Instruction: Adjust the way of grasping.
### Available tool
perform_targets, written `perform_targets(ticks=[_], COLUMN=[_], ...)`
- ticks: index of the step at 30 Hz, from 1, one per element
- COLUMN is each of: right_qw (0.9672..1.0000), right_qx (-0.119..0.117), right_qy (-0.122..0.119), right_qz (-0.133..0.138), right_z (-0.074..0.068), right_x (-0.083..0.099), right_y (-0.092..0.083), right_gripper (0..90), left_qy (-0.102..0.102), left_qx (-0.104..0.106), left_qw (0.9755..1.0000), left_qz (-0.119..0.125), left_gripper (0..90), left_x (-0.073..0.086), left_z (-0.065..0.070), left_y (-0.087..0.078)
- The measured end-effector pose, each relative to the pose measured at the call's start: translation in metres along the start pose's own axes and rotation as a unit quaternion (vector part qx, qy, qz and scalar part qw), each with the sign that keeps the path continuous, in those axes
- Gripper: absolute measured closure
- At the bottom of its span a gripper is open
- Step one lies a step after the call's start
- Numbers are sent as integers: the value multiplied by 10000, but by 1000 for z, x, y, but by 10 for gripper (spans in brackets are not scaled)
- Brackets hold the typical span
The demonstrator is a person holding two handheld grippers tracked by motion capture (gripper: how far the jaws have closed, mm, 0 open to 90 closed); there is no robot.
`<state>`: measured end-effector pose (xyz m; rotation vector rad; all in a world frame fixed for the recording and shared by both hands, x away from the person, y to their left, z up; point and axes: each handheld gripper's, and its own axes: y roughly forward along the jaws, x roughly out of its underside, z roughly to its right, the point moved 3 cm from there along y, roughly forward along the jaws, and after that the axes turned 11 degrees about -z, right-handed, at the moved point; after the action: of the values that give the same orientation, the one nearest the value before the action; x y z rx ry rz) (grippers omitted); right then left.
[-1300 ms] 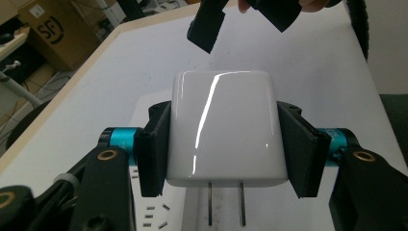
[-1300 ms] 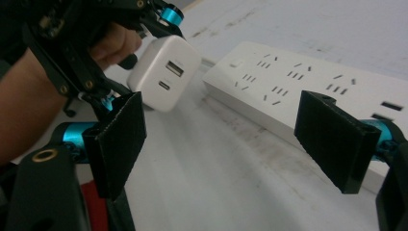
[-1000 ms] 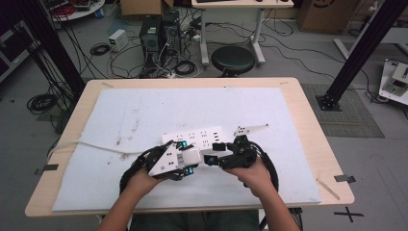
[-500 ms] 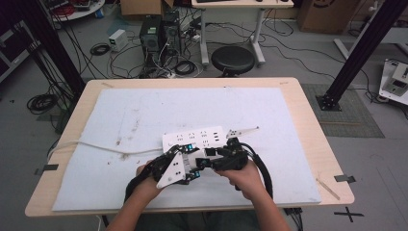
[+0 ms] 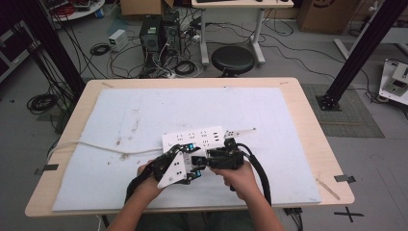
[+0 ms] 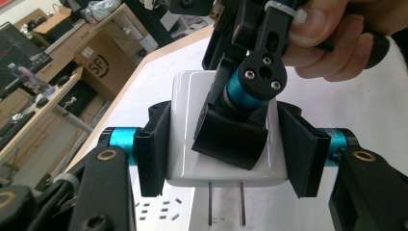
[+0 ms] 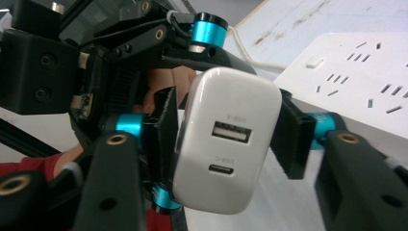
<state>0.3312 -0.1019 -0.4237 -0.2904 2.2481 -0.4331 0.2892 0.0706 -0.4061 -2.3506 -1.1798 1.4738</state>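
At the near edge of the surface point(image 5: 308, 144), about midway along it, we see the person's two hands meeting, each carrying a gripper. The left gripper point(image 6: 226, 149) has its jaws pinched on the two side faces of a white USB charger point(image 6: 192, 125), whose two metal prongs point(image 6: 225, 202) point toward that gripper's body in the left gripper view. In the high view the left gripper point(image 5: 188, 163) lies just left of the right gripper point(image 5: 204, 161), and the charger between them is too small to make out there. The right gripper point(image 7: 226, 139) faces the charger point(image 7: 226, 144) from the opposite end, where a USB-A port point(image 7: 232, 132) sits above a USB-C port point(image 7: 225, 169). Its jaws have just been closing with the charger between them: the left-hand pad in the right gripper view lies against the charger's side, and we cannot tell whether the right-hand pad touches it. In the left gripper view one jaw of the right gripper crosses the charger's broad face. Just beyond the two grippers, toward the middle of the surface, lies a white power strip point(image 5: 195, 138), flat, its sockets facing up. Its white cord point(image 5: 96, 147) runs off toward the left edge of the surface, across a pale mat point(image 5: 144, 110) that covers most of it.
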Motion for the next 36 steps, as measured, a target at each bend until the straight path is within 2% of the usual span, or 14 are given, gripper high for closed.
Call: perform_targets(ticks=[4,7,10,15,18,19,22,23,24,27,29,30,34,36], right_qw=[10000,9999,10000,9993,9976,9967,9949,9922,9914,9878,9862,9862,9811,9797], right_qx=[35,1,-13,317,592,697,833,1030,1086,1299,1401,1401,1672,1747], right_qy=[44,106,84,3,-134,-190,-328,-464,-512,-674,-722,-722,-880,-899], right_qz=[9,-5,-9,175,321,360,463,525,522,537,504,504,411,387], right_z=[0,0,-1,0,-1,-2,-5,-8,-9,-11,-13,-13,-15,-16], right_x=[0,0,0,-2,-4,-5,-6,-7,-8,-10,-11,-11,-14,-14], right_y=[0,0,-1,-20,-35,-40,-50,-59,-62,-72,-77,-77,-85,-86], right_gripper=[585,612,627,631,632,631,631,631,631,631,631,631,631,631], left_qy=[95,24,-7,-289,-406,-556,-681,-795,-1143,-1398,-1502,-1502,-1645,-1675], left_qx=[-38,84,69,-71,-111,-144,-187,-190,-187,-231,-252,-252,-286,-255], left_qw=[9999,9998,9998,9992,9988,9977,9965,9955,9918,9880,9858,9858,9820,9814], left_qz=[-84,-162,-200,-252,-261,-353,-456,-478,-543,-610,-714,-714,-887,-902], left_gripper=[423,414,343,216,212,211,206,206,206,206,205,205,197,197], left_x=[0,0,0,7,11,14,17,19,23,27,30,30,38,39], left_z=[0,-1,-3,-13,-20,-28,-37,-42,-52,-67,-76,-76,-92,-95], left_y=[2,3,3,-7,-14,-21,-28,-31,-38,-49,-55,-55,-66,-68])
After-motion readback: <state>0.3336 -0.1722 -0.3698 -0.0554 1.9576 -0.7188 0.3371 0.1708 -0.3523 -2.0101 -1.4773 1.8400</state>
